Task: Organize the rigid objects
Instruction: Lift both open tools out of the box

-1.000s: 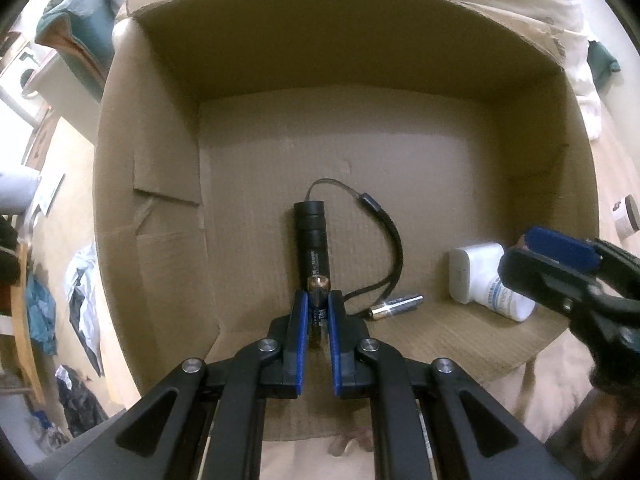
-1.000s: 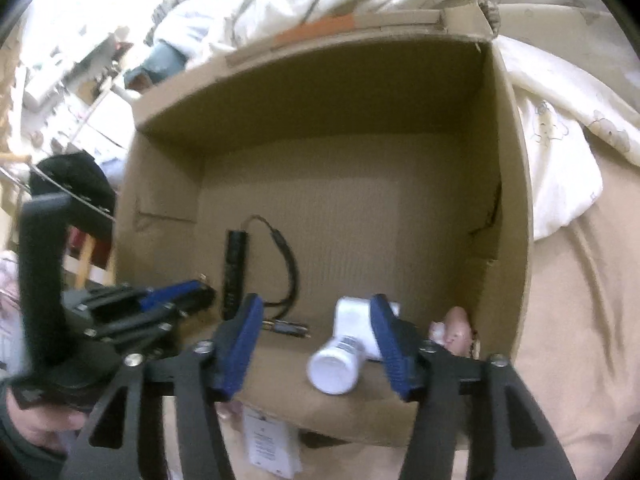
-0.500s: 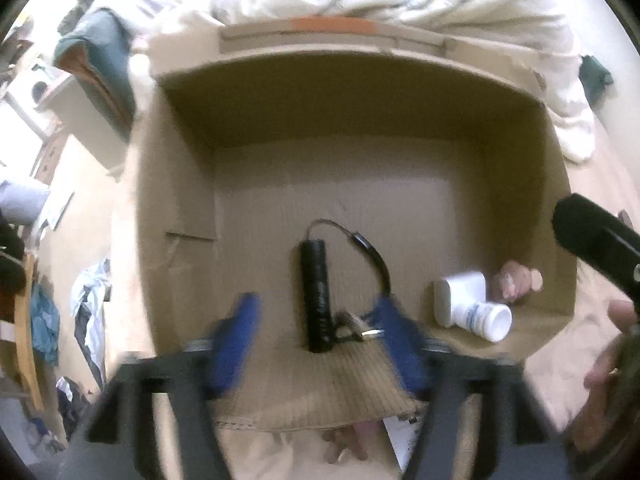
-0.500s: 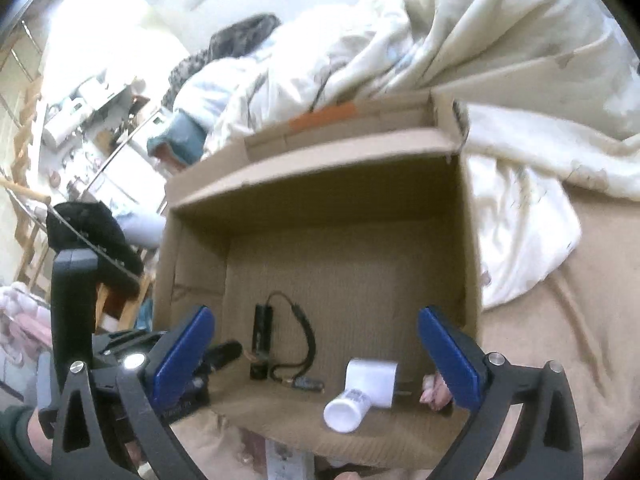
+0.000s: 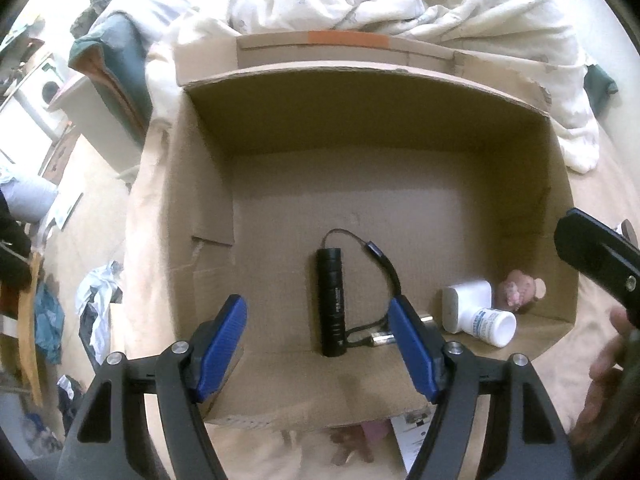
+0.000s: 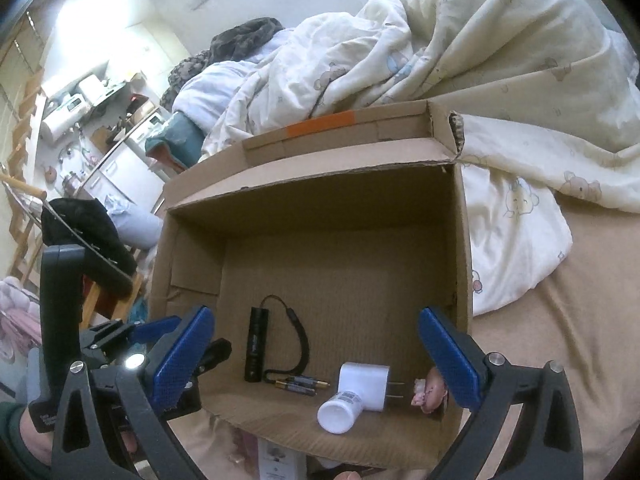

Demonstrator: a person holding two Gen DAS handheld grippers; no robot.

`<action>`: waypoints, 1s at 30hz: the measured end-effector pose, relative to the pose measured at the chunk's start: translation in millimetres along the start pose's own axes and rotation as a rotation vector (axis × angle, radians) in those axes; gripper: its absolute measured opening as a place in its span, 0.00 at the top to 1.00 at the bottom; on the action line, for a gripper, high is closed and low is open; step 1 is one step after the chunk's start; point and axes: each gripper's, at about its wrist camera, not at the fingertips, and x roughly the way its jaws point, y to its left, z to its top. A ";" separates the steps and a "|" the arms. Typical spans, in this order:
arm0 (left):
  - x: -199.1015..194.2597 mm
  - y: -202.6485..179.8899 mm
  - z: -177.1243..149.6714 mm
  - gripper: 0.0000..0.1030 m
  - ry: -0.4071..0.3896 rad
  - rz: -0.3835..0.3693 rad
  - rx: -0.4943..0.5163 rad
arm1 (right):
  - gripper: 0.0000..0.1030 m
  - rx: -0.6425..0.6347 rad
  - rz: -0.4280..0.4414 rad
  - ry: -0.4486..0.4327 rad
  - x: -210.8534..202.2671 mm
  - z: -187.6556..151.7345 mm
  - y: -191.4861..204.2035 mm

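An open cardboard box (image 5: 208,208) (image 6: 462,248) lies on the bed. Inside lie a black flashlight (image 5: 331,300) (image 6: 255,344) with a looped black strap, two batteries (image 6: 300,385) side by side near the front wall, one showing in the left wrist view (image 5: 382,338), a white plug adapter (image 5: 466,304) (image 6: 366,384), a white bottle (image 5: 490,322) (image 6: 340,414) and a small pink figure (image 5: 520,290) (image 6: 430,392). My left gripper (image 5: 318,346) (image 6: 160,328) is open and empty above the box's front wall. My right gripper (image 6: 316,354) is open and empty, above the box's front.
A rumpled cream duvet (image 6: 440,64) lies behind and right of the box. A teal pillow (image 5: 116,60) is at the back left. Paper cards (image 6: 280,460) lie under the box's front edge. Room clutter and shelves (image 6: 80,100) fill the left.
My left gripper opened and let go of a battery, which now lies beside the other one. Both grippers rose and drew back from the box, and the right gripper opened wider.
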 end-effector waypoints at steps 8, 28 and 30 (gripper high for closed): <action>-20.4 5.5 -1.7 0.31 -0.019 0.005 0.006 | 0.00 0.020 0.008 -0.033 -14.6 3.0 -0.1; -71.6 37.0 -50.4 0.31 -0.041 -0.030 -0.077 | 0.00 -0.016 -0.048 -0.043 -78.1 -46.3 23.3; -67.9 43.2 -58.4 0.31 -0.043 -0.024 -0.094 | 0.00 -0.002 -0.063 -0.053 -84.5 -55.6 19.3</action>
